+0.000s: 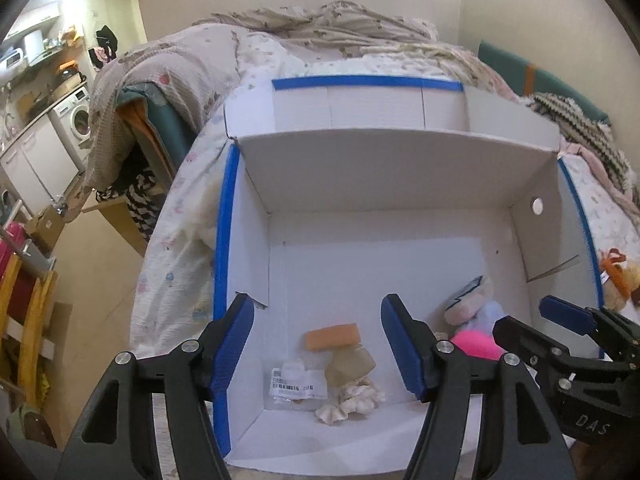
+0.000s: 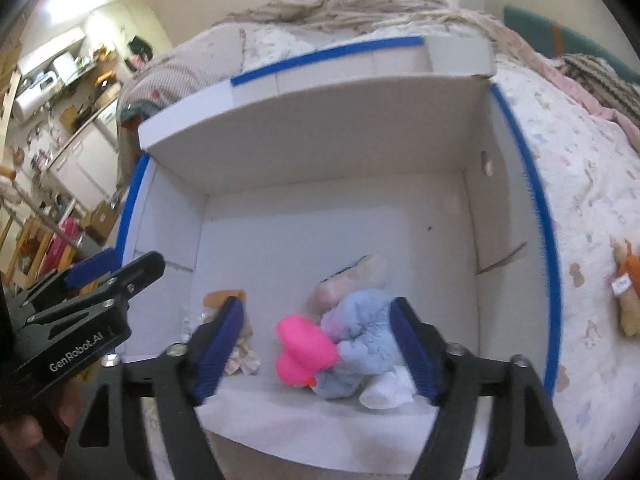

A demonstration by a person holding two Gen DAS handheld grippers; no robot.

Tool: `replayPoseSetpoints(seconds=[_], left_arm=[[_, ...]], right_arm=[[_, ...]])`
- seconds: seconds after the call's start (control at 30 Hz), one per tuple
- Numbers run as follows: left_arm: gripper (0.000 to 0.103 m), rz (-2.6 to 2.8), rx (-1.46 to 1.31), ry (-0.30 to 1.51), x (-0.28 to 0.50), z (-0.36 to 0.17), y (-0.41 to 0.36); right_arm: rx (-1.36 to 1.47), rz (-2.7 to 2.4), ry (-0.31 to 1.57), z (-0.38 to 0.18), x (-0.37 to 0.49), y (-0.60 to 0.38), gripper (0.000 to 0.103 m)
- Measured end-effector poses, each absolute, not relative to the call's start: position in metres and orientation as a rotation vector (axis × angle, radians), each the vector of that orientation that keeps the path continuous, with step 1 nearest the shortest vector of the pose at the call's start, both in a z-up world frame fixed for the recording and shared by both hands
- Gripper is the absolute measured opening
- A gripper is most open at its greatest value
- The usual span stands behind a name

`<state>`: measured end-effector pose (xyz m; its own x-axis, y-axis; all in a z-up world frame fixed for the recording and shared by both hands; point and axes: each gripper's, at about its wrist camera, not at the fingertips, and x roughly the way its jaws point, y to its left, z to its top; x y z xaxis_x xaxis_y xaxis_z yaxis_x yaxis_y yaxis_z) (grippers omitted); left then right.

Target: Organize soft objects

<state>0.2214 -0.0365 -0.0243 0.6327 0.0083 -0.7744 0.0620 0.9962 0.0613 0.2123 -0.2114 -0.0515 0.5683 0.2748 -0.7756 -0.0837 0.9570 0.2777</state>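
A white cardboard box (image 1: 384, 184) with blue tape on its rims lies open on a bed. On its floor lie an orange sponge (image 1: 332, 336), a tan soft piece (image 1: 352, 366), a cream scrunchie (image 1: 354, 400) and a clear labelled packet (image 1: 298, 386). My left gripper (image 1: 318, 344) hangs open above these, touching none. To the right lie a pink plush (image 2: 304, 350), a light blue plush (image 2: 360, 336), a pale pink and blue soft toy (image 2: 348, 282) and a white piece (image 2: 386, 394). My right gripper (image 2: 318, 346) stands open above them, its blue pads clear of the toys.
The box's far flap (image 2: 320, 112) stands up behind the opening. An orange and tan plush (image 2: 626, 292) lies on the floral quilt (image 2: 580, 184) right of the box. Crumpled blankets (image 1: 320, 28) pile at the bed's head. A washing machine (image 1: 78, 122) and wooden furniture stand at the left.
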Motion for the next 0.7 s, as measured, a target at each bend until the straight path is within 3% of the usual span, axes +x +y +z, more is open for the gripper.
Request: replayPoseSetpoints(seconds=[0.07, 0.7], left_arm=[[0.064, -0.032, 0.072, 0.876, 0.218, -0.021, -0.033], [0.066, -0.001, 0.022, 0.794, 0.150, 0.002, 0.008]], right_arm=[[0.256, 0.192, 0.928, -0.049, 0.208, -0.217, 0.103], [0.229, 0.196, 0.800, -0.033, 0.131, -0.229, 0.103]])
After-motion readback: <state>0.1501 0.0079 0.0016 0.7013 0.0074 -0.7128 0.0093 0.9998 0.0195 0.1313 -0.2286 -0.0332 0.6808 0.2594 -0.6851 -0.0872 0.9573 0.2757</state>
